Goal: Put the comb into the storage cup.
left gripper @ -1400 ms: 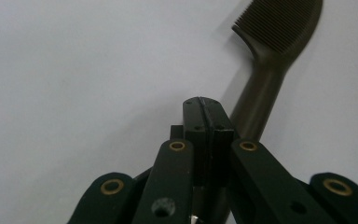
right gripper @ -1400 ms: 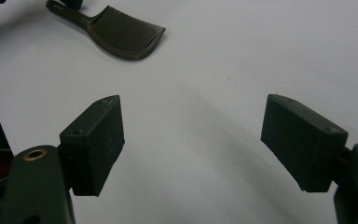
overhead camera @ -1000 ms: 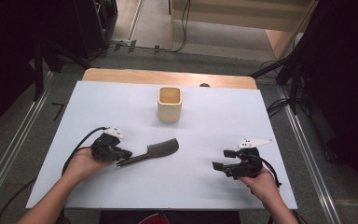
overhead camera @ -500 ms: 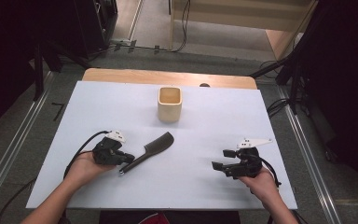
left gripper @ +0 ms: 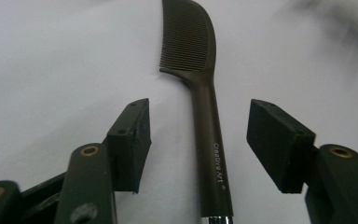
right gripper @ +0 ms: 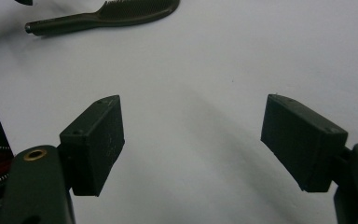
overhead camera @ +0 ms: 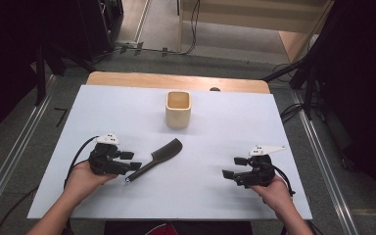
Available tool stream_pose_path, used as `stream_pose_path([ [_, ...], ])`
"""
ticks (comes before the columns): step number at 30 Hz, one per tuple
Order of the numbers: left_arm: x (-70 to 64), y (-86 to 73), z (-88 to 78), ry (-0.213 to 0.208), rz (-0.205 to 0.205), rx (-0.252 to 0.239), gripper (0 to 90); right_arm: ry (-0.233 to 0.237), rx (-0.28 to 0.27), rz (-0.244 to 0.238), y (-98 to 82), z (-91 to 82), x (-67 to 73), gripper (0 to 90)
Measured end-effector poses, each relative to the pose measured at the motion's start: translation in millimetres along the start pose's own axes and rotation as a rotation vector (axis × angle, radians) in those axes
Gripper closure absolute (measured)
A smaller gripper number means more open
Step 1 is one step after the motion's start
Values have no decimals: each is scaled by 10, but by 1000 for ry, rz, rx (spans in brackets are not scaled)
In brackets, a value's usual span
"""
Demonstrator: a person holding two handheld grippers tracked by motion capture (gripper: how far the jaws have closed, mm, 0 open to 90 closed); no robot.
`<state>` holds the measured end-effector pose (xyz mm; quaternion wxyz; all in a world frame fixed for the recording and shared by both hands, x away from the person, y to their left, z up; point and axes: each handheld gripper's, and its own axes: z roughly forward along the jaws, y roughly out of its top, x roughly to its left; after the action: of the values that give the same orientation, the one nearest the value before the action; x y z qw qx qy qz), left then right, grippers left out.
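Observation:
A dark comb (overhead camera: 157, 156) lies flat on the white table (overhead camera: 127, 107), handle toward my left gripper (overhead camera: 131, 166). In the left gripper view the comb's handle (left gripper: 209, 154) runs between the two jaws with a gap on each side; the jaws have just been opening and the pads do not touch it. The comb's teeth (left gripper: 184, 37) point away from the camera. My right gripper (overhead camera: 229, 175) rests at the right front of the table, open, with bare table between its pads (right gripper: 193, 144). The comb (right gripper: 107, 16) also shows far off in the right gripper view.
A square tan wooden cup (overhead camera: 178, 109) stands upright at the table's middle back, well beyond the comb. A wooden edge (overhead camera: 176, 81) borders the far side of the table. Metal rails and dark floor flank both sides.
The left gripper has let go of the comb, which now lies on the table, swung so its head points up and right. The right gripper has not moved.

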<state>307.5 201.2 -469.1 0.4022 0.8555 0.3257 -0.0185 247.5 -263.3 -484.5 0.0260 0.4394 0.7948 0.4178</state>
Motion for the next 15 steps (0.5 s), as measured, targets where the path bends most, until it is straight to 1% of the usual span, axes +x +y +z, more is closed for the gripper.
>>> stream_pose_path([
  [3, -45, -16, -42, -1, -9, -32, 382, -1, 1, -3, 0, 4, 5, 193],
  [5, -67, -30, -54, -4, -10, -38, 377, -1, 1, -4, 0, 3, 5, 193],
  [6, -78, -36, -64, -2, -10, -32, 377, -2, 2, -2, -1, 4, 4, 193],
  [7, -97, -51, -71, -5, -10, -40, 377, -2, 1, -4, -1, 5, 2, 193],
  [10, -142, -81, -90, -3, 7, -52, 376, 0, 0, -6, -1, 5, 4, 193],
  [12, -167, -99, -102, -7, 16, -69, 350, 2, 2, -6, 0, 10, 5, 193],
  [14, -190, -116, -114, -8, 22, -73, 347, 5, 1, -10, 0, 15, 7, 193],
  [15, -202, -126, -119, -7, 21, -69, 331, 7, 2, -10, 0, 17, 9, 193],
])
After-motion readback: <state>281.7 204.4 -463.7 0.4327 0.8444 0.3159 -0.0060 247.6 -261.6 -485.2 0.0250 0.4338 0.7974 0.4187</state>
